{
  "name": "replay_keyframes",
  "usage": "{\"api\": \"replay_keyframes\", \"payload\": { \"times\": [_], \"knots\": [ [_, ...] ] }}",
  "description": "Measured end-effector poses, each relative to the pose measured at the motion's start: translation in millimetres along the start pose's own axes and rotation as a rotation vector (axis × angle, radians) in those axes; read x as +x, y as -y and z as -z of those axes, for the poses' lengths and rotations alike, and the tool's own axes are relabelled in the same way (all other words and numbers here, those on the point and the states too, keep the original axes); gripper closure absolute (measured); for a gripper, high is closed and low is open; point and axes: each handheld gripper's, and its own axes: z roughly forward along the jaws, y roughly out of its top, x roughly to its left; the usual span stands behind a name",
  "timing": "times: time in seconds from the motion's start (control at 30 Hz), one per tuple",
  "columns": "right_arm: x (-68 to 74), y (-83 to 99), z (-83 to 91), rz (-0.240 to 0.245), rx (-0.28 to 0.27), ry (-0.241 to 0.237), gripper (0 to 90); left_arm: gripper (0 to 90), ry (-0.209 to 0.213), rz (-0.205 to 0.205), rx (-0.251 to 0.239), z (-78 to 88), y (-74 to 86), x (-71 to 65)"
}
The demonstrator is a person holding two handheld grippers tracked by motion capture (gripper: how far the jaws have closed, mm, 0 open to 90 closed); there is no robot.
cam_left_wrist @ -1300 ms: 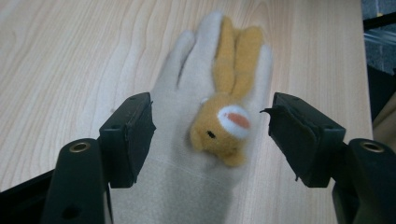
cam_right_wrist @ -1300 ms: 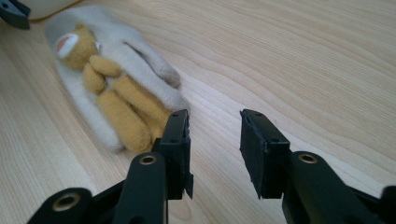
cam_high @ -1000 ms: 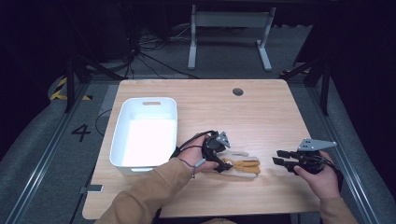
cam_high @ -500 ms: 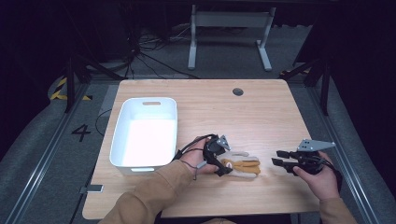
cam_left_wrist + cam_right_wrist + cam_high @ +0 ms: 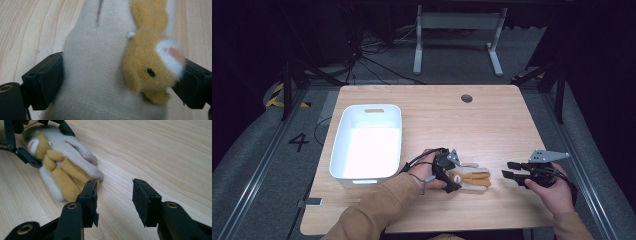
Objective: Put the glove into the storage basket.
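A cream and tan plush toy (image 5: 473, 179) lies on the wooden table (image 5: 437, 120) near its front edge. My left gripper (image 5: 460, 176) reaches in from the left and straddles the toy's head end. In the left gripper view the toy (image 5: 95, 62) fills the gap of the left gripper (image 5: 122, 75). The jaws have just been opening and now stand wide at the toy's sides, no longer squeezing it. My right gripper (image 5: 509, 169) hovers low to the right of the toy, open and empty. In the right gripper view the toy (image 5: 65, 170) lies just beyond the right gripper (image 5: 115, 197).
A white plastic bin (image 5: 341, 150) stands on the left half of the table, right behind my left forearm. A round cable hole (image 5: 466, 98) sits near the far edge. Bare wood stretches behind and between the two hands.
My left gripper has sunk a little toward the table with the toy, and its jaws have spread apart around it. The right hand has stayed where it was.
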Motion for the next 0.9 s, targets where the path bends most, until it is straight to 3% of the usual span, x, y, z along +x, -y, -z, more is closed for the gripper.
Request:
{"api": "replay_keyframes", "payload": {
  "times": [0.07,0.17,0.27,0.4,0.47,0.7,0.73,0.9],
  "knots": [
    [0.0,0.2,-0.1,0.000,0.002,0.002,55.1,5.1,-0.023,-0.036,-0.008,-3.6,1.0,-2.2],
    [0.1,0.1,0.0,-0.002,-0.001,0.000,54.8,4.5,-0.036,-0.047,-0.006,-4.8,1.5,-3.4],
    [0.2,0.3,-0.2,-0.005,0.000,0.000,54.3,4.8,-0.045,-0.026,-0.025,-5.1,1.8,-2.5],
    [0.2,0.5,-0.4,-0.003,-0.001,-0.001,54.1,13.7,-0.058,-0.023,-0.049,0.5,1.0,0.0],
    [-0.2,0.8,-0.3,-0.005,-0.004,0.000,54.1,14.1,-0.054,-0.017,-0.048,2.3,1.1,1.1],
    [0.5,0.8,-1.5,-0.007,-0.003,-0.006,52.7,5.2,-0.063,-0.023,-0.021,-5.9,1.2,2.3],
    [0.3,1.0,-1.8,-0.009,-0.006,-0.008,52.6,0.0,-0.062,-0.001,-0.019,-8.4,1.6,1.6],
    [0.2,1.6,-1.8,-0.009,-0.005,-0.004,52.3,0.2,-0.066,-0.001,-0.040,-10.4,1.2,2.4]
  ]
}}
